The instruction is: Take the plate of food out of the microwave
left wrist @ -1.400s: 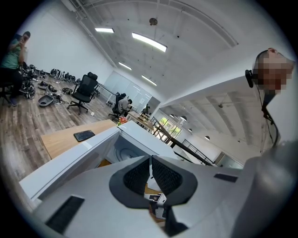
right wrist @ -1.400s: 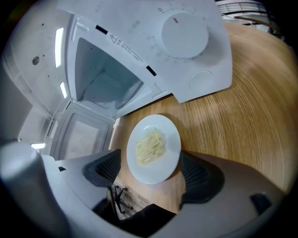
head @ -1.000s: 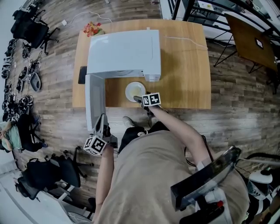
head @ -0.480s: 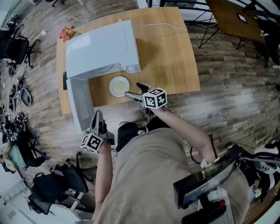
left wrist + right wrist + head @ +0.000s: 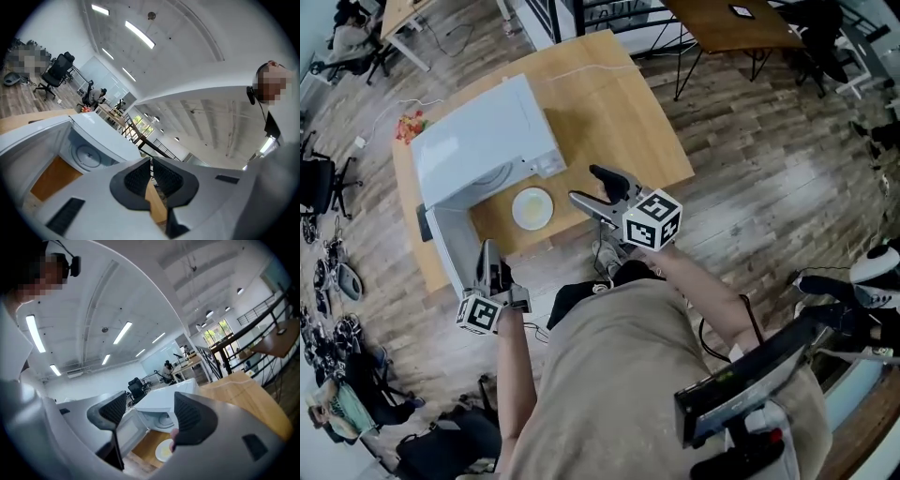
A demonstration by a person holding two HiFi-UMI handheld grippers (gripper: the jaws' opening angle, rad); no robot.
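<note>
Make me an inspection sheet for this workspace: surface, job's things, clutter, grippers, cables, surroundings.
Surface: wooden table on a plank floor.
Job's things: white microwave, door open; plate of food on the table in front of it.
Clutter: red-orange bundle at the far corner; dark flat item at the edge.
Grippers: left hand-held gripper shut, empty, by the door; right hand-held gripper open, jaws just been closing, nothing between them.
Cables: white cable on the table.
Surroundings: office chair, desk.

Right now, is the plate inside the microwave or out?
Out. The plate sits on the wooden table in front of the open microwave.
</note>
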